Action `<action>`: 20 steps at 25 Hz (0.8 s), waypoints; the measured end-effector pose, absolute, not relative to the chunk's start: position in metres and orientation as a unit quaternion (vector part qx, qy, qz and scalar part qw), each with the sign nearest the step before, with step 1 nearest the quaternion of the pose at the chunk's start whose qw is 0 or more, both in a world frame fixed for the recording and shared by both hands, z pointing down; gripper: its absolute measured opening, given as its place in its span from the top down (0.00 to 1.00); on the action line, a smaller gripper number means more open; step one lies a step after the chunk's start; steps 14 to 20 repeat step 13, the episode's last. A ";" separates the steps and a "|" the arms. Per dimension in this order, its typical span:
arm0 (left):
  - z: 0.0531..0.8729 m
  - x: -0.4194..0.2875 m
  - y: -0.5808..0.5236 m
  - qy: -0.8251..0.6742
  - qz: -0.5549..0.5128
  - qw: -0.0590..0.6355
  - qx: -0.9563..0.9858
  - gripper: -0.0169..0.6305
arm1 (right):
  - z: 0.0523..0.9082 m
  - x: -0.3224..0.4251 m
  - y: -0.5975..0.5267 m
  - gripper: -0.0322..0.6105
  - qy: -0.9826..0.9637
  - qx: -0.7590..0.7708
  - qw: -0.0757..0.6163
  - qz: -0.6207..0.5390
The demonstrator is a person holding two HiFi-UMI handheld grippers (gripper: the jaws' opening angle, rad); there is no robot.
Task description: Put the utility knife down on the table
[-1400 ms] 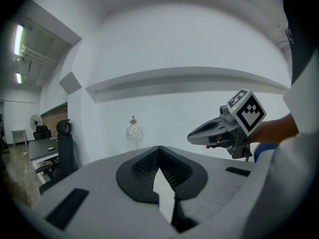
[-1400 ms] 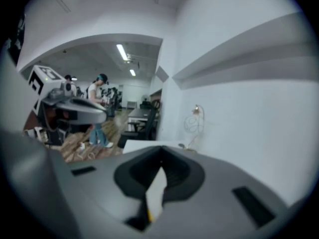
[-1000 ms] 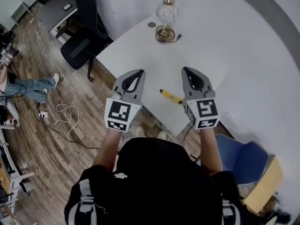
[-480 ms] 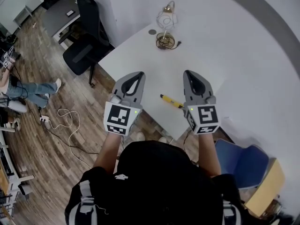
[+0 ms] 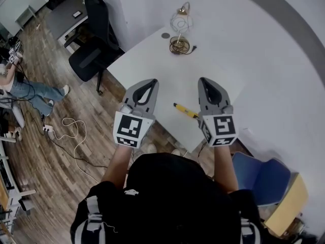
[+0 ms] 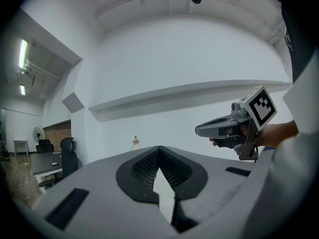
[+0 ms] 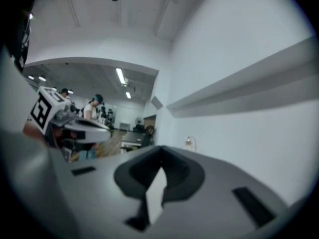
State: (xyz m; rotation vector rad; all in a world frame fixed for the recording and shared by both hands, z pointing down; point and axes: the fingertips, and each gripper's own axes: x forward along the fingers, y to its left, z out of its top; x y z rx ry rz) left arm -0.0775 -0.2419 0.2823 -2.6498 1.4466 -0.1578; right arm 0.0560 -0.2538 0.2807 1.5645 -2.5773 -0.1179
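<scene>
Over near edge of white table | left gripper, right gripper: both clenched, empty, level | utility knife: judged light, stiff, smooth-bodied, best taken mid-handle clear of blade; lies flat between the two, just left of the right one, held by neither

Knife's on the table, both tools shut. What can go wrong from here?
1. The knife lies near the table's near corner; a nudge might send it to the floor.
2. The right tool overlaps the knife's end in the head view; lowering that hand carelessly could knock it.
</scene>
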 end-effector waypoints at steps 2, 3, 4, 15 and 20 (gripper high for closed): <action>0.283 -0.078 -0.243 0.478 -0.052 0.059 -0.875 0.95 | 0.282 0.055 -0.254 0.90 -0.853 0.517 0.063 -0.038; 0.283 -0.078 -0.243 0.479 -0.052 0.058 -0.875 0.95 | 0.282 0.055 -0.254 0.90 -0.853 0.517 0.064 -0.037; 0.284 -0.077 -0.243 0.479 -0.053 0.058 -0.875 0.95 | 0.282 0.055 -0.254 0.90 -0.853 0.516 0.064 -0.038; 0.287 -0.074 -0.241 0.476 -0.053 0.053 -0.876 0.95 | 0.285 0.051 -0.251 0.90 -0.853 0.514 0.075 -0.041; 0.287 -0.074 -0.241 0.476 -0.053 0.053 -0.876 0.95 | 0.285 0.051 -0.251 0.90 -0.853 0.514 0.075 -0.041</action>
